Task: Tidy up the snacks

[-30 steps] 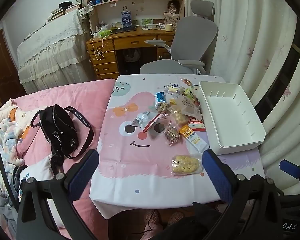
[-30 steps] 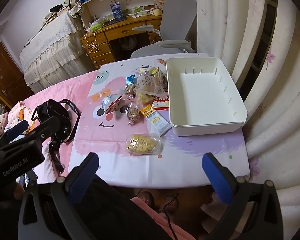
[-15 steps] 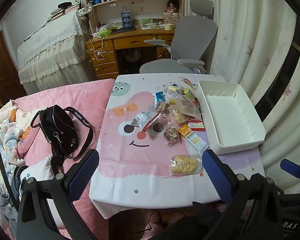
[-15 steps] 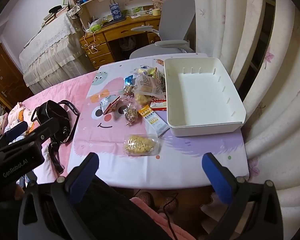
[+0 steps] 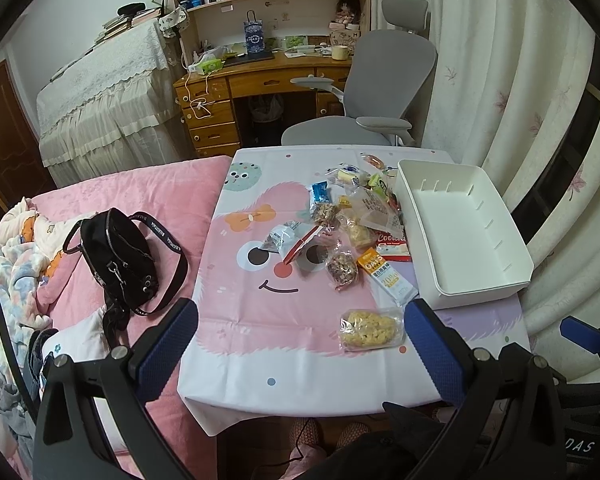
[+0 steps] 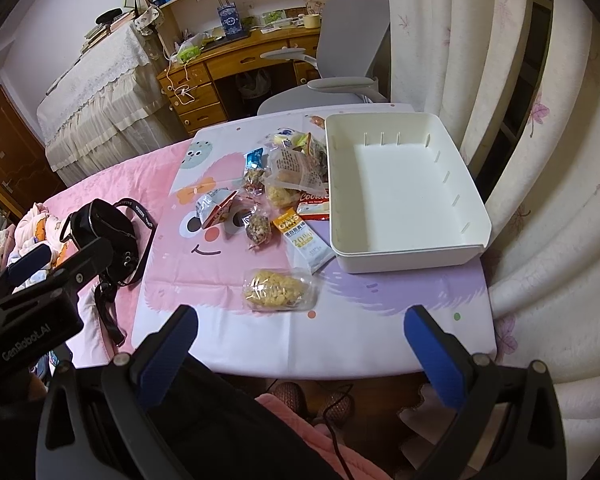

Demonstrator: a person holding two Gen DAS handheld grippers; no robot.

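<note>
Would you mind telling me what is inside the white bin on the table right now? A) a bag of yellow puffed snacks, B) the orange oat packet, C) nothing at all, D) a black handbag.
C: the white bin shows only its bare floor, while the yellow snack bag and the oat packet lie on the tablecloth beside it.

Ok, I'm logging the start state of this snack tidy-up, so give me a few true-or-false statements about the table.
1. The white bin holds no snacks. True.
2. The yellow puffed snack bag lies nearest the table's front edge. True.
3. The right gripper grips a packet. False: it is open and holds nothing.
4. The black handbag sits on the table. False: it lies on the pink bedding beside it.
5. The left gripper is open. True.
</note>
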